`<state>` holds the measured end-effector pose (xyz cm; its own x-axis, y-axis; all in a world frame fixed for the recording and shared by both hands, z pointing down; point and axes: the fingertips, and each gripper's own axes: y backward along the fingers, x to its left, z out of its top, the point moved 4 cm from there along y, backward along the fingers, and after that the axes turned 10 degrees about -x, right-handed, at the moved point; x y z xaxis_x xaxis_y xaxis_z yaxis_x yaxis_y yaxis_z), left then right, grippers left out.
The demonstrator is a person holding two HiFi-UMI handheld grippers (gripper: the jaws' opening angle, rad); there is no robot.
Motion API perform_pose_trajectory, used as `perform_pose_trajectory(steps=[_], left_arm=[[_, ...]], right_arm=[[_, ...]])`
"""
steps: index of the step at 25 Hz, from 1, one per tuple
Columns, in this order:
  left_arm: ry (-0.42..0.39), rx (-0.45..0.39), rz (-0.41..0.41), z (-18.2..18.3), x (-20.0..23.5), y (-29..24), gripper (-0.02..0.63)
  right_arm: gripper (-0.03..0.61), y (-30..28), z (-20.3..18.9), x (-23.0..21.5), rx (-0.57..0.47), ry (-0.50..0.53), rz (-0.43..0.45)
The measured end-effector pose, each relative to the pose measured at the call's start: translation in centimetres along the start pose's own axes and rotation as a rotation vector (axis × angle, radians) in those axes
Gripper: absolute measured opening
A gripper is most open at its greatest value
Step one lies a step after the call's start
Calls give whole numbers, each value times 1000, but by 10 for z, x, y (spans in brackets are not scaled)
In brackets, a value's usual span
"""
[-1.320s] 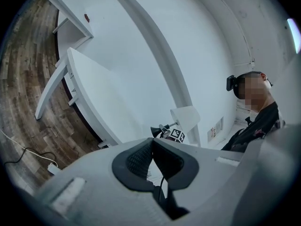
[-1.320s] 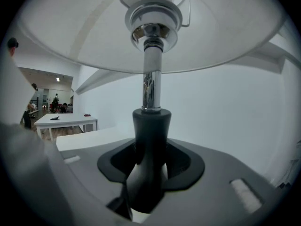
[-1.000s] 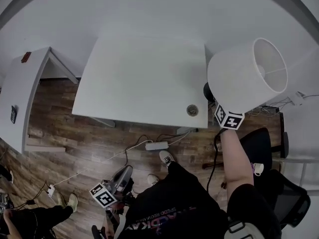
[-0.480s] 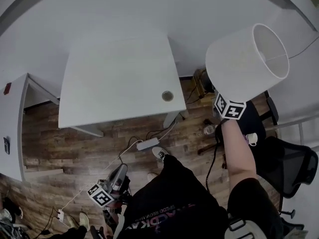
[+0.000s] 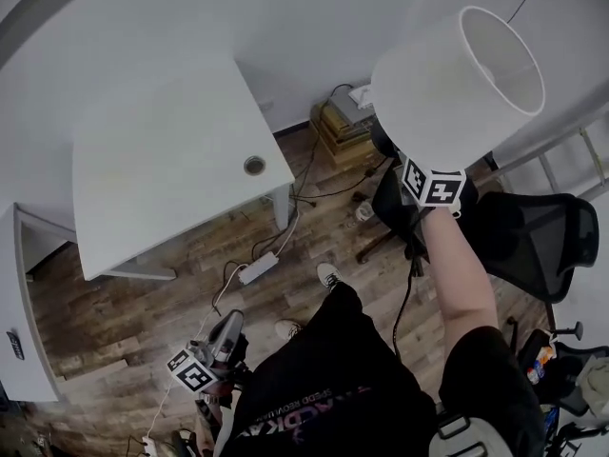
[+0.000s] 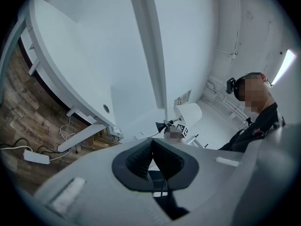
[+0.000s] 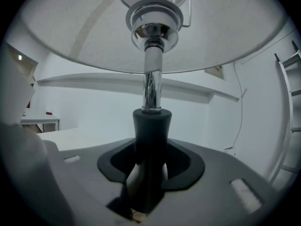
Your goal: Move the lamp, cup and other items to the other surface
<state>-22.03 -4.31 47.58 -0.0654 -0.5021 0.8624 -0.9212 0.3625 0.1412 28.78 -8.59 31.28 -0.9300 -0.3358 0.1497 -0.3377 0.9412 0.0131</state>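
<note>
Right gripper (image 7: 149, 161) is clamping the black neck of the white drum-shade, chrome-stem lamp (image 5: 457, 74) at head view's upper right. The stem is leaning, shade opening facing upper right. Left gripper (image 6: 151, 155), lower left, is staying pinched together, empty.

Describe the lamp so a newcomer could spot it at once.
From the white desk at the head view's upper left, look right past its corner, above the black chair. There the right tool grips the lamp by its dark stem; nothing else has a wide white drum shade.
</note>
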Motion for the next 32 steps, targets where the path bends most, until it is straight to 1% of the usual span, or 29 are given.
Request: perform_pose_trajectory(steps=[3, 8, 13, 16, 19, 23, 26, 29, 32], left_arm=[[-4, 21, -13, -5, -5, -13, -3], [-7, 40, -37, -23, -14, -47, -3], [-20, 69, -55, -53, -33, -100, -3], [-26, 76, -47, -73, -42, -130, -3], [-23, 79, -32, -96, -48, -160, -3], [-23, 104, -9, -130, -55, -206, -3], [-19, 121, 13, -154, -55, -236, -3], [-5, 152, 38, -178, -56, -261, -3], [6, 202, 53, -198, -60, -282, -3]], right_arm=[[160, 10, 4, -27, -1, -11, -23], [160, 9, 13, -67, -18, -18, -12], [160, 2, 15, -112, -34, 0, 34], [160, -6, 11, -142, -37, 18, 51], [160, -14, 8, -178, -53, 38, 47], [160, -26, -13, -241, -52, 37, 15], [160, -29, -37, -293, -48, 26, -27], [160, -21, -66, -346, -37, 4, -86], [160, -3, -104, -394, -6, -39, -154]])
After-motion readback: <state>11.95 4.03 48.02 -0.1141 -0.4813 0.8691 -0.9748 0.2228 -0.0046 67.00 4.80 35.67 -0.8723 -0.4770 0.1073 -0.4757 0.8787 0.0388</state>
